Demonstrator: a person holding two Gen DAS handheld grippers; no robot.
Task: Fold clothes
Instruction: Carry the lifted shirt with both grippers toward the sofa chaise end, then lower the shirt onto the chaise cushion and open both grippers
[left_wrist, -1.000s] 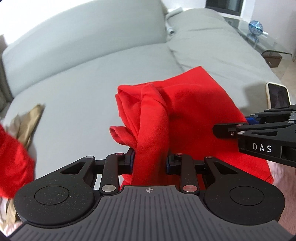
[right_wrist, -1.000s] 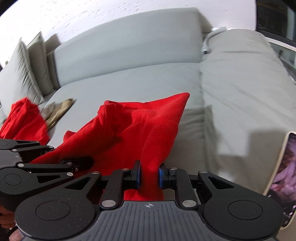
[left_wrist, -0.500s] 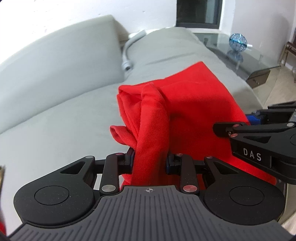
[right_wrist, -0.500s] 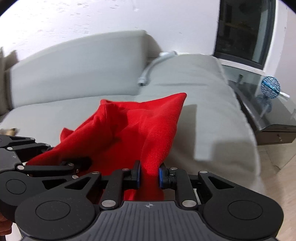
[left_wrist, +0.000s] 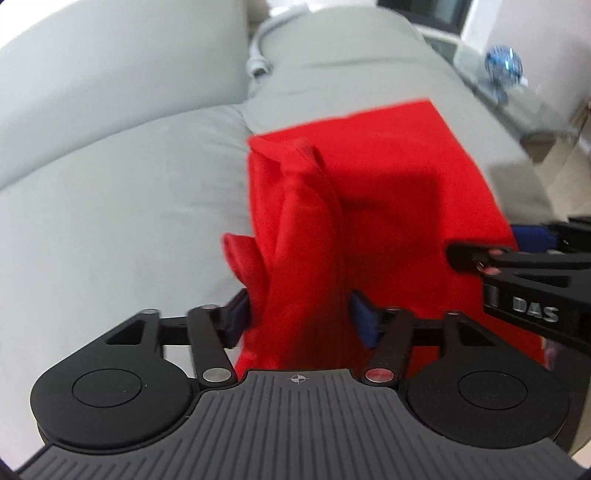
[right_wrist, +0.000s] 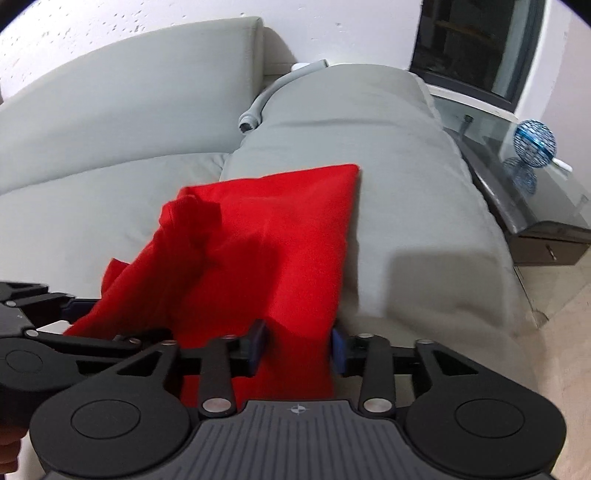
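Grey sofa (right_wrist: 369, 122) carries folded red garment (right_wrist: 266, 229), laid across seat cushions. Left gripper (left_wrist: 299, 317) and right gripper (right_wrist: 297, 350) jaws opening, cloth between but unpinched: releasing finished fold, I judge.

you can read one marking only: white capitals "das" on the black side of the right gripper (left_wrist: 532, 254), where it enters the left wrist view from the right edge. a further mark just left of those letters is too blurred to make out. nothing else carries legible text.
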